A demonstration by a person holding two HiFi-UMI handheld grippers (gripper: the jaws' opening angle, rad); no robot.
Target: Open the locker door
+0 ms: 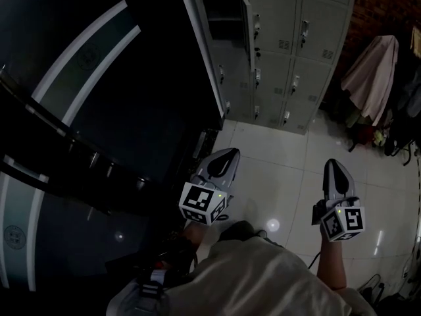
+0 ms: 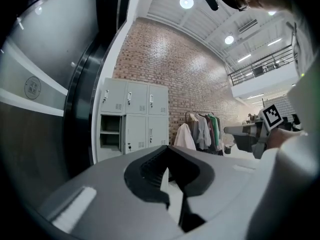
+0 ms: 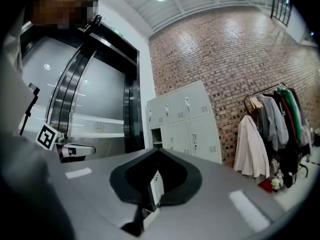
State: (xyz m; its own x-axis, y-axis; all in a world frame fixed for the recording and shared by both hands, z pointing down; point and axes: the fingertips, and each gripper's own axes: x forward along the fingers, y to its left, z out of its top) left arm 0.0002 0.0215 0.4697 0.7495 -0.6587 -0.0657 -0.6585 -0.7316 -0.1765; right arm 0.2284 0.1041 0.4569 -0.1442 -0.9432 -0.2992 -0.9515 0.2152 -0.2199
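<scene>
A bank of grey lockers [image 1: 283, 45] stands against the brick wall ahead. Its upper-left compartment [image 1: 223, 18] is open and dark, with the door [image 1: 246, 12] swung out edge-on; the other doors are closed. That open compartment also shows in the left gripper view [image 2: 110, 131] and the right gripper view [image 3: 156, 134]. My left gripper [image 1: 229, 153] hangs over the floor well short of the lockers, jaws slightly apart and empty [image 2: 169, 174]. My right gripper [image 1: 332, 164] is beside it to the right, shut on nothing [image 3: 156, 156]. Neither touches a locker.
A dark glass wall with pale stripes [image 1: 79, 110] runs along the left up to the lockers. A clothes rack with hanging garments [image 1: 371, 71] stands right of the lockers, with bags on the floor below. The floor is white tile [image 1: 276, 170].
</scene>
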